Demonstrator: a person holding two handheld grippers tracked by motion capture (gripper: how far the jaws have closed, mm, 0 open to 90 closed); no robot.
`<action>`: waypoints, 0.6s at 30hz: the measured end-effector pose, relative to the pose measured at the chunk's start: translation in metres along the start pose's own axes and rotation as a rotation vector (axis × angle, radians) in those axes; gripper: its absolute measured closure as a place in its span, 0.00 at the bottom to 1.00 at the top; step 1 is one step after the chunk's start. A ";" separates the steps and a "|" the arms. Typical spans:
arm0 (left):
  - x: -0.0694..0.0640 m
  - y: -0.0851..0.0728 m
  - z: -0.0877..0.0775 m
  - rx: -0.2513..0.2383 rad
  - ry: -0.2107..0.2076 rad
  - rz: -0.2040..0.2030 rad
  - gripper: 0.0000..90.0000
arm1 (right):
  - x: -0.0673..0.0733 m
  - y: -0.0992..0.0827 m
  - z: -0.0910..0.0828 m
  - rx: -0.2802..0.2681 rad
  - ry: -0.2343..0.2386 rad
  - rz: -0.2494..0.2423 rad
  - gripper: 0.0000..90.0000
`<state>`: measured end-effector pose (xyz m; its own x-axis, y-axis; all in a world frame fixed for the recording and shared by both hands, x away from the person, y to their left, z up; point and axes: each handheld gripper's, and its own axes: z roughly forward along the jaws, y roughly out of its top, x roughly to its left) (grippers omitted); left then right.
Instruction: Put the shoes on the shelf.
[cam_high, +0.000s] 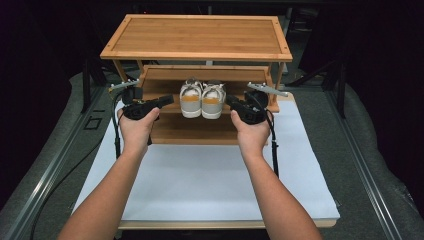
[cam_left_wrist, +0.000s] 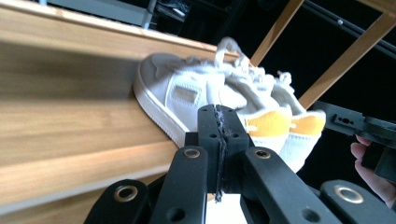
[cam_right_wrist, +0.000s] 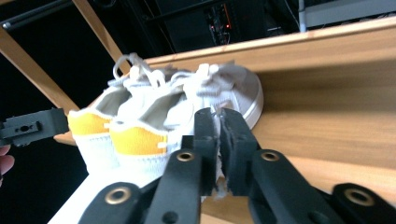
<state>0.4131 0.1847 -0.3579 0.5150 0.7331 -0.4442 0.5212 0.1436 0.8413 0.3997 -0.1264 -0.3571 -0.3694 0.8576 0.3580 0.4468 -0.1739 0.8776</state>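
Two white sneakers (cam_high: 202, 99) with yellow heel tabs are sitting side by side on the middle shelf of a three-tier wooden rack (cam_high: 196, 36), centre of the high view, heels facing the person. Two hands are flanking them: the left gripper (cam_high: 169, 100) and the right gripper (cam_high: 229, 100) are each pointing inward at the pair, jaws clenched on nothing. The top shelf is hiding the sneakers' toes, and the rack's lowest tier is sitting partly hidden behind the hands. One white bench (cam_high: 200, 185) is carrying the rack.
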 end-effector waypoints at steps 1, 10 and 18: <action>-0.001 -0.002 0.002 0.011 -0.003 0.000 1.00 | 0.000 -0.001 0.001 0.001 0.003 -0.001 0.99; -0.003 -0.012 0.006 0.017 -0.008 0.018 1.00 | -0.001 -0.013 0.002 0.021 0.033 0.013 1.00; -0.002 -0.016 0.012 0.020 -0.016 0.001 1.00 | 0.003 -0.017 0.005 0.030 0.032 0.012 1.00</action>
<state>0.4119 0.1732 -0.3739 0.5265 0.7222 -0.4486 0.5344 0.1292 0.8353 0.3947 -0.1186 -0.3727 -0.3898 0.8394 0.3788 0.4752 -0.1691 0.8635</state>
